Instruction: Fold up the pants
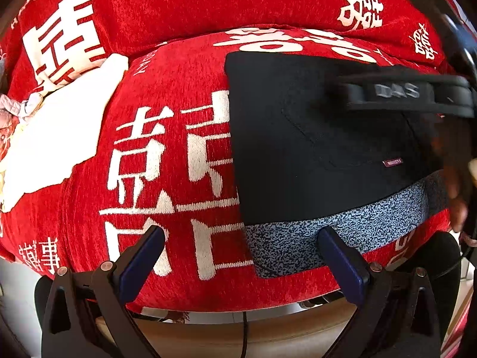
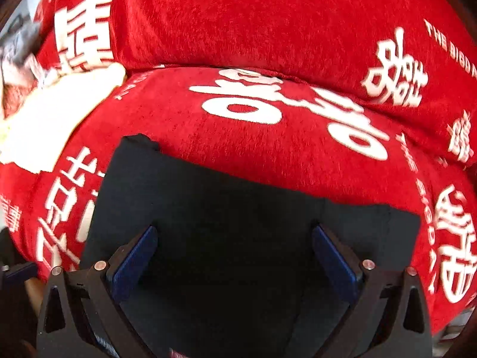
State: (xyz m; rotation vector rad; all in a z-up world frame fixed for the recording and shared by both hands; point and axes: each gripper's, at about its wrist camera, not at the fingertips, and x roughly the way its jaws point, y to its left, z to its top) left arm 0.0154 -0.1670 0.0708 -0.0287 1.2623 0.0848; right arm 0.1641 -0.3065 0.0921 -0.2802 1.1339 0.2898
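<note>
Dark navy pants [image 1: 313,149] lie folded flat on a red sofa seat, with a speckled blue-grey waistband [image 1: 342,232] toward me and a small label near a back pocket. My left gripper [image 1: 238,235] is open and empty at the waistband's left end, its right finger over the band. The right gripper's body [image 1: 411,92] hovers blurred over the pants' right side in the left wrist view. In the right wrist view the pants [image 2: 238,208] fill the lower middle, and my right gripper [image 2: 234,235] is open and empty just above the cloth.
The red sofa cover [image 1: 167,155] has large white characters. A white cloth [image 1: 59,137] and crumpled items lie on the seat at left. The red backrest cushion [image 2: 238,21] rises behind. The seat's front edge and floor show below the left gripper.
</note>
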